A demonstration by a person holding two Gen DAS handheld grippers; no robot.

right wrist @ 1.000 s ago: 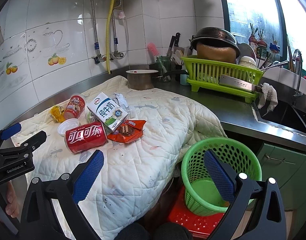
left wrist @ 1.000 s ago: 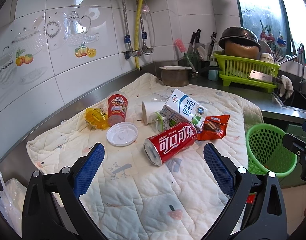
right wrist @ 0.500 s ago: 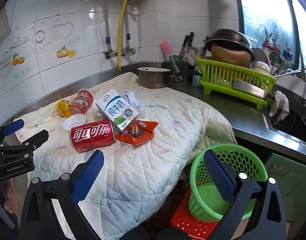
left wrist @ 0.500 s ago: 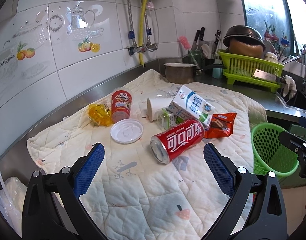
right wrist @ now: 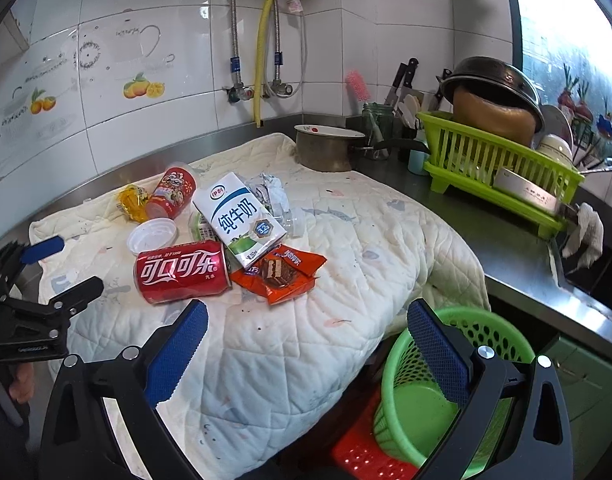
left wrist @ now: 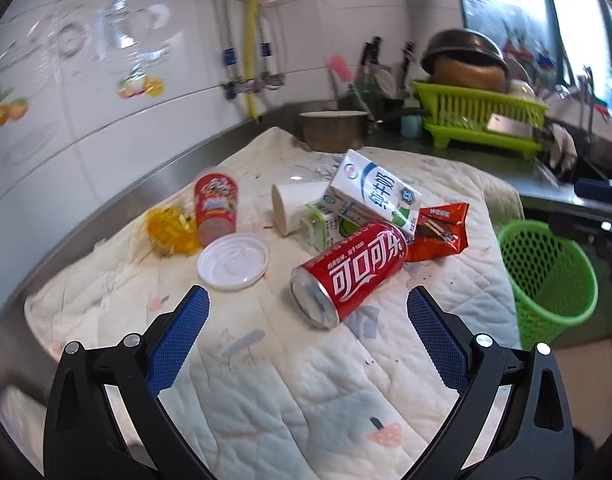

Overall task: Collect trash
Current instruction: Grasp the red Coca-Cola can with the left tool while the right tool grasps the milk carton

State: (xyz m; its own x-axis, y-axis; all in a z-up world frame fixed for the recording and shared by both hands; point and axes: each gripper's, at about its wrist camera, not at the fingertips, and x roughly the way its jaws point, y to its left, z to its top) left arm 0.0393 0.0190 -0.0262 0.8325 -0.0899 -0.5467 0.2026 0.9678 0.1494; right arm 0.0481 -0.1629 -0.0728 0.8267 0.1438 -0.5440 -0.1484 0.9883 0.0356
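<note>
Left wrist view: left gripper (left wrist: 308, 314) spread wide, empty. Red can (left wrist: 348, 274) lies on its side on the quilt (left wrist: 265, 380), dead ahead between the fingers, long axis slanting away to the right, base toward the tool.

Right wrist view: right gripper (right wrist: 308, 332) wide, empty, over the quilt edge; can (right wrist: 181, 271) off to its left, green basket (right wrist: 482, 332) below right. Left arm looks nearer.

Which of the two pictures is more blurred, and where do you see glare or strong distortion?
Left wrist view: motion blur smears the wall tiles and dish rack; the cola can stays readable. Right wrist view: sharp overall, with the window overexposed and glare on the glossy tiles. Both views: fisheye bending curves the counter edge and darkens the corners.
</note>
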